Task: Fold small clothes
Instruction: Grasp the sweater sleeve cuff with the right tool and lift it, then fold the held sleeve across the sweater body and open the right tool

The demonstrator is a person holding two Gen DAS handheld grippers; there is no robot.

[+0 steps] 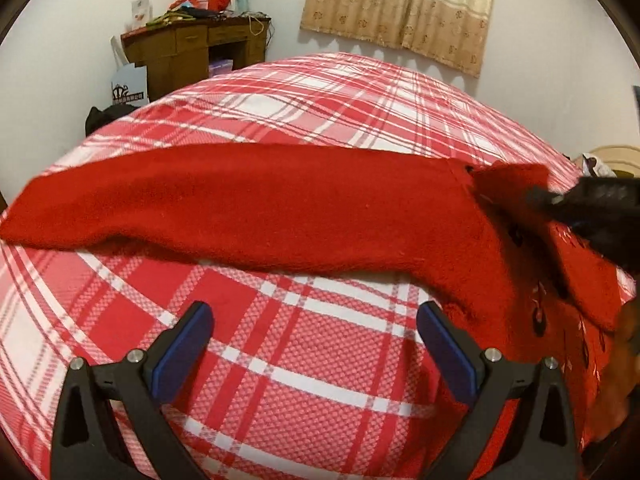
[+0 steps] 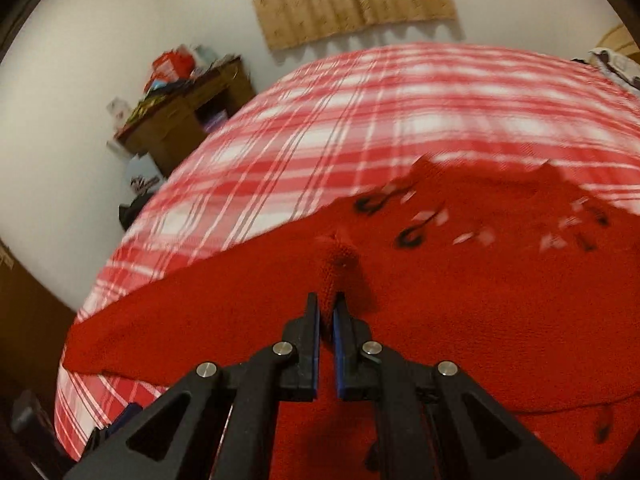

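A red knitted sweater (image 1: 280,208) with black and white motifs lies on the red-and-white plaid bed (image 1: 304,360). One long sleeve stretches out to the left across the bed. My left gripper (image 1: 316,340) hovers open over bare plaid, just in front of the sleeve, with nothing between its fingers. My right gripper (image 2: 327,312) is shut on a pinched fold of the red sweater (image 2: 440,300), which sticks up beyond its blue pads. In the left wrist view the right gripper (image 1: 560,200) shows as a blurred black shape at the right, over the sweater's body.
A cluttered wooden desk (image 1: 192,56) stands against the far wall at the left, with a paper bag (image 1: 128,86) beside it. A beige curtain (image 1: 400,8) hangs above the bed's far edge. Patterned bedding (image 2: 616,64) lies at the far right.
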